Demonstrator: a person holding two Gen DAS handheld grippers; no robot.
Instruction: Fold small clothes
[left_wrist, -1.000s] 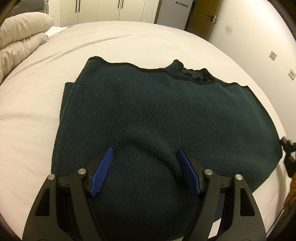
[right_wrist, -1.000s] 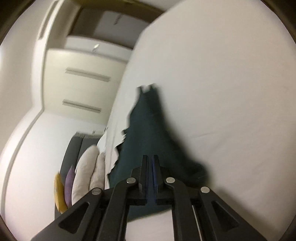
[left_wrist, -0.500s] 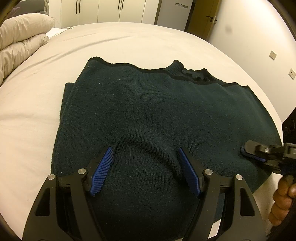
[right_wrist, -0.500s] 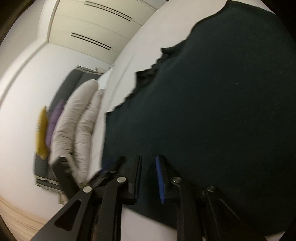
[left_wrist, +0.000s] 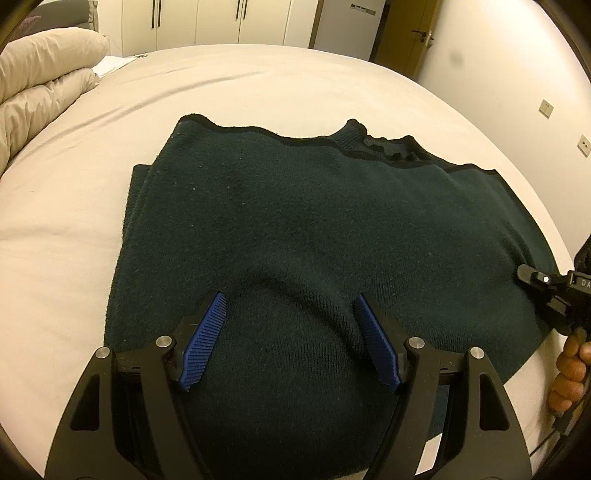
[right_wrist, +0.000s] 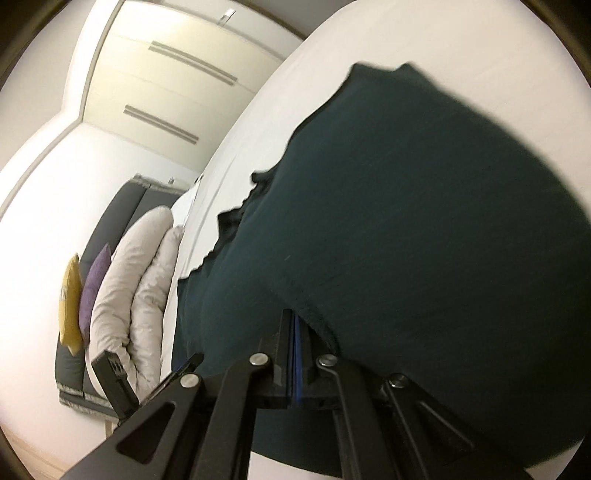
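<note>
A dark green knit sweater (left_wrist: 314, 221) lies spread on the white bed (left_wrist: 258, 81), neckline at the far edge. My left gripper (left_wrist: 290, 299) stands open on its near part, fingertips pressing into the cloth, and a hump of knit bulges between the blue pads (left_wrist: 205, 339). My right gripper (left_wrist: 524, 273) reaches in from the right and sits at the sweater's right edge. In the right wrist view the sweater (right_wrist: 424, 221) fills the frame, and the right gripper (right_wrist: 297, 317) is shut, with the hem folding in at its tips.
A folded beige duvet (left_wrist: 40, 85) lies at the far left of the bed. White wardrobes (left_wrist: 221, 18) and a wooden door (left_wrist: 406, 33) stand behind it. A person's hand (left_wrist: 569, 365) holds the right gripper at the bed's right edge. Yellow (right_wrist: 70, 299) and purple (right_wrist: 94, 284) cushions lean beyond the duvet.
My right gripper came in from beyond the bed's right edge onto the sweater's right hem and its jaws closed there. The left gripper and the hump between its fingers stayed as they were.
</note>
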